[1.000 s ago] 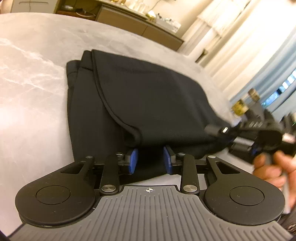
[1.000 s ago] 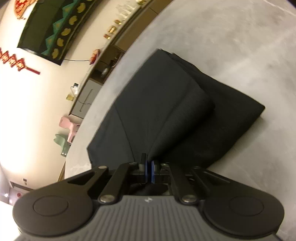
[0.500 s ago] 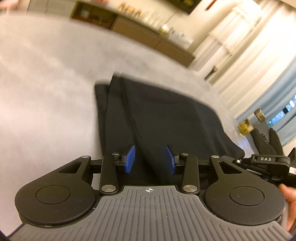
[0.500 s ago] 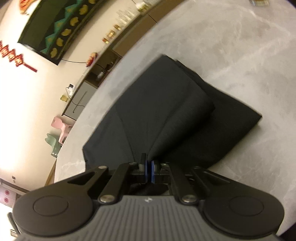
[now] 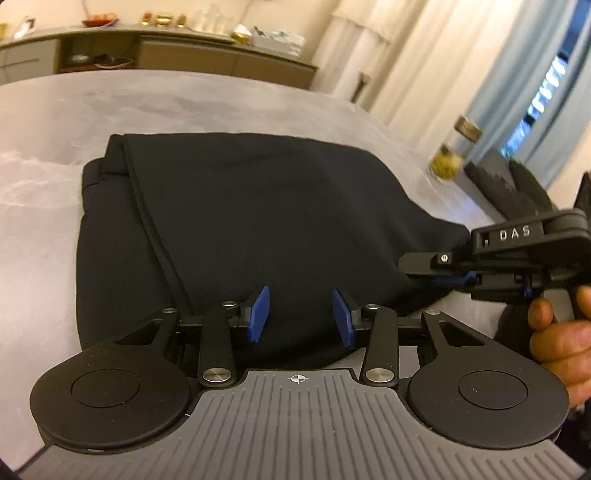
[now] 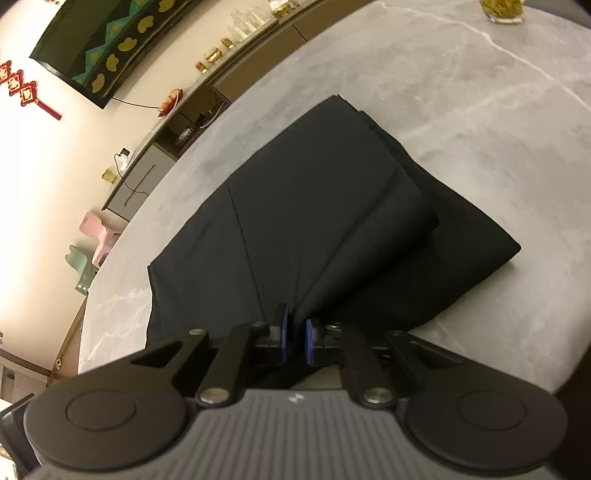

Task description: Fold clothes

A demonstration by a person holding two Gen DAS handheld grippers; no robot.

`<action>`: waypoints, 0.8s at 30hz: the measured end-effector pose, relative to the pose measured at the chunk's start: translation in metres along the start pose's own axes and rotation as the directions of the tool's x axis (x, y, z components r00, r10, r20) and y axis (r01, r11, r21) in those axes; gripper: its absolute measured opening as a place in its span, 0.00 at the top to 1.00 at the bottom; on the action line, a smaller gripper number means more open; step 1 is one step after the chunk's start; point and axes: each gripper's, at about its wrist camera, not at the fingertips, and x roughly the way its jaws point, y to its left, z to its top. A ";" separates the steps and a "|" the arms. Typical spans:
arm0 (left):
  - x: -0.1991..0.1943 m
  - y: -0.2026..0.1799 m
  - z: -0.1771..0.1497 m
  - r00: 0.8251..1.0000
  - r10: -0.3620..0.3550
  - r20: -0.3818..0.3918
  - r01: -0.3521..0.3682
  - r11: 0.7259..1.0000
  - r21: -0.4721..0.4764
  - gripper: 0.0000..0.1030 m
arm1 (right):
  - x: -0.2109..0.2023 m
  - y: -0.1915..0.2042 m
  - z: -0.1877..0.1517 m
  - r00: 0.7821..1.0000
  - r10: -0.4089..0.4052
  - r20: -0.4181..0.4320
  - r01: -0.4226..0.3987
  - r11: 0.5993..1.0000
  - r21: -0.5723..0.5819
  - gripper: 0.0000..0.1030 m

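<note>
A black garment [image 5: 258, 221] lies folded in layers on the grey marble table [image 5: 44, 229]; it also shows in the right wrist view [image 6: 325, 229]. My left gripper [image 5: 301, 314] is open and empty, its blue pads just above the garment's near edge. My right gripper [image 6: 296, 339] is nearly shut, with a narrow gap between its blue pads, pinching a fold of the garment's near edge. The right gripper also shows at the right of the left wrist view [image 5: 436, 269], at the garment's right corner, held by a hand.
A glass jar [image 5: 452, 155] stands on the table beyond the garment's right side; it also shows in the right wrist view [image 6: 502, 9]. A sideboard [image 5: 166, 55] with small items runs along the far wall. Curtains [image 5: 461, 62] hang at the right.
The left gripper has swung so the garment sits more centred and level in its view. The right gripper's pads have parted slightly while still on the fold. The garment has shifted little.
</note>
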 end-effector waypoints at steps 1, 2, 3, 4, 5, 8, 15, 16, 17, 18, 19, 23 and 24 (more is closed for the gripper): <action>0.001 -0.004 0.000 1.000 0.010 -0.002 -0.010 1.000 0.022 0.71 | -0.001 -0.003 -0.001 1.000 0.002 -0.004 -0.002 1.000 0.010 0.92; 0.001 -0.008 -0.003 0.999 0.038 0.002 -0.038 0.998 0.058 0.74 | 0.000 -0.004 -0.001 1.000 0.005 -0.005 -0.005 1.000 0.018 0.92; 0.001 -0.012 -0.005 0.997 0.072 0.009 -0.072 0.992 0.099 0.79 | 0.001 -0.006 -0.001 1.000 0.008 -0.006 -0.008 1.000 0.027 0.92; 0.000 -0.016 -0.008 0.994 0.105 0.018 -0.106 0.984 0.140 0.81 | 0.003 -0.007 -0.001 1.000 0.011 -0.004 -0.011 0.999 0.032 0.93; 0.001 -0.017 -0.010 0.991 0.128 0.026 -0.131 0.978 0.165 0.82 | 0.010 -0.005 0.000 1.000 0.012 0.006 -0.013 1.000 0.020 0.93; 0.003 -0.012 -0.010 0.981 0.187 0.051 -0.193 0.961 0.200 0.82 | 0.028 0.002 0.004 0.999 0.025 0.040 -0.024 1.000 -0.013 0.96; -0.001 0.056 0.020 0.985 0.166 0.044 -0.164 0.985 -0.050 0.85 | 0.059 0.026 0.015 0.992 0.117 0.039 -0.116 0.993 -0.033 0.95; -0.002 0.058 0.020 0.987 0.158 0.043 -0.155 0.986 -0.061 0.85 | 0.054 0.022 0.014 0.991 0.124 0.042 -0.124 0.992 -0.016 0.95; -0.003 0.056 0.018 0.987 0.157 0.044 -0.154 0.986 -0.056 0.85 | 0.046 0.014 0.014 0.989 0.143 0.039 -0.144 0.990 0.014 0.95; -0.003 0.055 0.017 0.987 0.156 0.044 -0.154 0.987 -0.051 0.85 | 0.038 0.006 0.013 0.986 0.162 0.035 -0.163 0.986 0.043 0.95; -0.003 0.051 0.015 0.985 0.165 0.046 -0.164 0.986 -0.031 0.85 | 0.030 -0.001 0.013 0.984 0.173 0.032 -0.175 0.982 0.068 0.94; -0.005 0.039 0.014 0.977 0.210 0.045 -0.211 0.977 0.024 0.79 | 0.005 -0.014 0.010 0.998 0.069 -0.009 -0.068 0.995 0.075 0.59; -0.008 0.037 0.015 0.976 0.211 0.050 -0.212 0.977 0.020 0.75 | -0.002 -0.017 0.009 0.999 0.042 -0.016 -0.041 0.997 0.071 0.59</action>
